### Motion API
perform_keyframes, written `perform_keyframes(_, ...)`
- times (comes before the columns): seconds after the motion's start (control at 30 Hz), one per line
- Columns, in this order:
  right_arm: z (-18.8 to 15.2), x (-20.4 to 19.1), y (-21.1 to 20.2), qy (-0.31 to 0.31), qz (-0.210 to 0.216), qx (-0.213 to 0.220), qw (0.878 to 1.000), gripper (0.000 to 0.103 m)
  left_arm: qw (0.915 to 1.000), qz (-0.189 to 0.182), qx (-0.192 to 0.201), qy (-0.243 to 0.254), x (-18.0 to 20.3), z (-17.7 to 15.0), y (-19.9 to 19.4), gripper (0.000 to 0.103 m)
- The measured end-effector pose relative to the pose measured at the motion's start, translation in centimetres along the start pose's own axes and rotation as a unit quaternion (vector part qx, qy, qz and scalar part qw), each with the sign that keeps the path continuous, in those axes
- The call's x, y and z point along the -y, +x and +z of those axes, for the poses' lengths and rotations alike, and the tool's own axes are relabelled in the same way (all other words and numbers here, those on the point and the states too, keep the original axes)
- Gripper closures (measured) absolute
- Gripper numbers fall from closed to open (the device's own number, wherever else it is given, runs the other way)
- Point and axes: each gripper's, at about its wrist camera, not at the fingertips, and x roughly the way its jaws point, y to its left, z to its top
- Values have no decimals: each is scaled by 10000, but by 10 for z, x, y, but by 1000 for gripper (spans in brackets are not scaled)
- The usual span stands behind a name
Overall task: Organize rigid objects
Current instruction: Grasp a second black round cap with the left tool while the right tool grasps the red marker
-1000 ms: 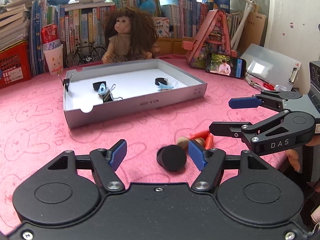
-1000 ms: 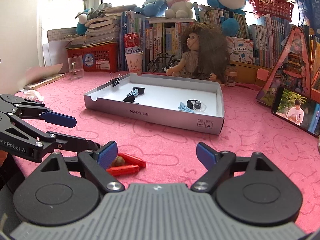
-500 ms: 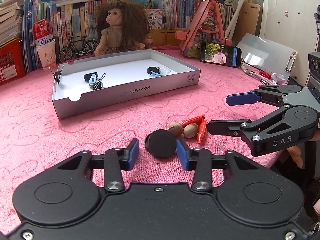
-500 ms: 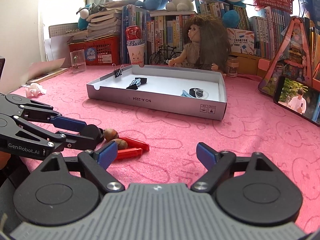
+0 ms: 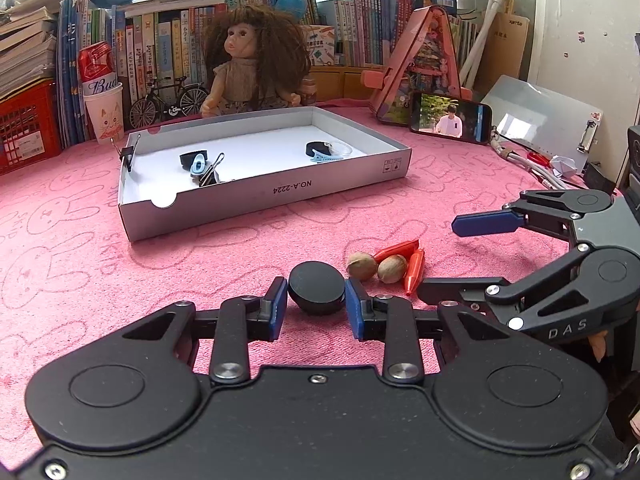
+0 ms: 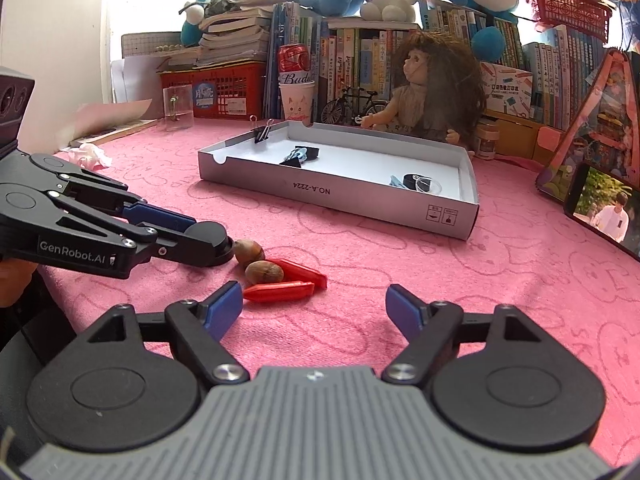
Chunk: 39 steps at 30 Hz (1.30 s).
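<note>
Black round cap (image 5: 317, 287): on the pink cloth (image 5: 80, 240), clamped between my left gripper's (image 5: 316, 306) closing pads. Beside it: two nuts (image 5: 376, 267), red clips (image 5: 414, 266). My right gripper (image 6: 314, 306): spread, closing, nothing between. Beyond: grey tray (image 5: 280, 194).

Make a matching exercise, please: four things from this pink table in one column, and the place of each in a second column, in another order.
Things:
1. round black disc
2. two brown nuts
3. black binder clip with wire handles
4. phone with a lit screen

Places:
A. clipped on the rim of the grey cardboard tray
B. propped up behind the tray
C. between the blue pads of the left gripper, whose jaws are closing
D. on the cloth, touching the red plastic pieces

Pairs: 1-C, 2-D, 3-A, 4-B
</note>
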Motion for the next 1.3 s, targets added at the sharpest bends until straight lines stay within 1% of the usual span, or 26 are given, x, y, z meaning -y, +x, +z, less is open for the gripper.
perform_keyframes(0.07,0,-4,1,-70,60,-22,10000,25,10000,23,12,-3,-1,0,0,74)
perform_keyframes(0.3,1,-12,5,-214,179,-59,9996,31,9999,84,38,-71,-4,0,-1,73)
perform_keyframes(0.43,3,-14,8,-265,94,-40,9996,36,9998,138,45,-124,-7,0,-2,73)
perform_keyframes(0.57,3,-15,9,-245,125,-32,9996,48,9996,235,49,-174,-10,0,-2,73)
perform_keyframes(0.67,3,-18,8,-275,121,-31,9995,52,9993,285,45,-240,-14,0,-2,73)
perform_keyframes(1.0,2,-13,3,-14,-115,43,9999,53,9984,436,90,-353,-20,0,-3,73)
perform_keyframes(1.3,4,3,-2,398,-500,175,9978,53,9971,583,79,-481,-25,-2,-1,73)
